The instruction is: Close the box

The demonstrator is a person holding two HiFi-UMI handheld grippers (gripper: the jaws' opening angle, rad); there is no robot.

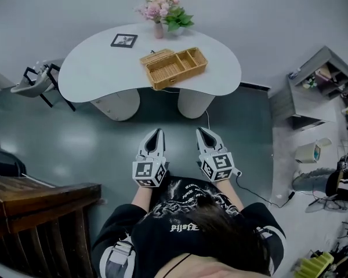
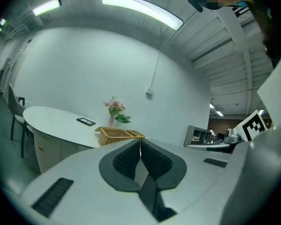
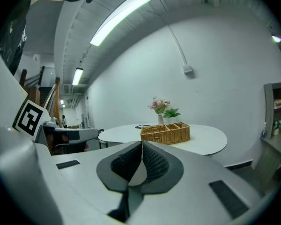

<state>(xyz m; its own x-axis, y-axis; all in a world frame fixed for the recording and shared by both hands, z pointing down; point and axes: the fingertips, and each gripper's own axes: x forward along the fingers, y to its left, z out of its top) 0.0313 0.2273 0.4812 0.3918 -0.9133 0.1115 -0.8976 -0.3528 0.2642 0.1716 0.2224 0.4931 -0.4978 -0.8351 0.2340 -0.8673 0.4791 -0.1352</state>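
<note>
A wicker box [image 1: 174, 67] with its lid swung open to the back left sits on the white table [image 1: 98, 74]; it also shows far off as the wicker box [image 2: 118, 135] in the left gripper view and the wicker box [image 3: 165, 132] in the right gripper view. My left gripper [image 1: 157, 133] and right gripper [image 1: 203, 132] are held side by side over the floor, well short of the table. Both are shut with nothing between the tips, as seen at the left gripper [image 2: 140, 141] and right gripper [image 3: 142, 144].
A vase of pink flowers [image 1: 161, 10] and a small dark picture frame [image 1: 124, 40] stand on the table behind the box. A chair [image 1: 37, 80] stands at the table's left end, wooden furniture [image 1: 35, 207] at lower left, and shelves with clutter [image 1: 327, 80] on the right.
</note>
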